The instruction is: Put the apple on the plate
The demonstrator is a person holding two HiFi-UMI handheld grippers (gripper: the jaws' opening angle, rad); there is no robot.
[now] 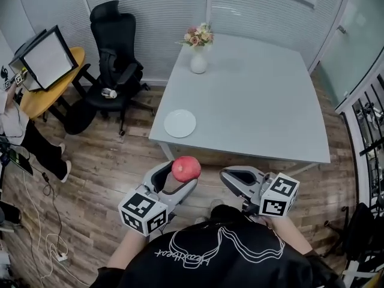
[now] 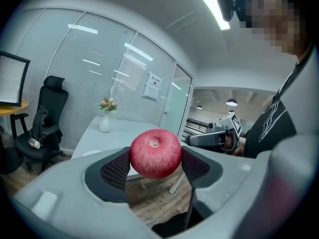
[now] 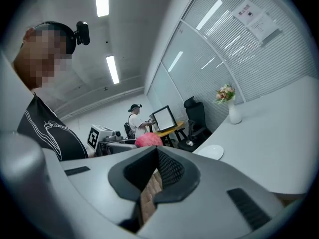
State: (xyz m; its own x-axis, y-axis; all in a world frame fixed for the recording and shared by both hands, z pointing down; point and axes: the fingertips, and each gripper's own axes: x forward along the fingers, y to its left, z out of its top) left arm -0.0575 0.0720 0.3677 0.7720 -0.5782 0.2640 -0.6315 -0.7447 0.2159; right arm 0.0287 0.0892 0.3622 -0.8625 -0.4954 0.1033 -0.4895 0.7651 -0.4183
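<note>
The left gripper (image 1: 180, 177) pinches the smooth apple (image 1: 186, 168) by only 2 pads, the right gripper (image 1: 237, 179) closed and empty, so it might slip floorward short of the plate (image 1: 180, 123).

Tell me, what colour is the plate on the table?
Plain white. The plate shows best in the head view, near the corner of the grey table.

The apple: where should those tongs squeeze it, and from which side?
Across its widest middle, squeezed on both flanks, as the left tongs hold the apple now. Its stem dimple faces the tongs' camera, so coming from that end should let the jaws meet the sides squarely.
</note>
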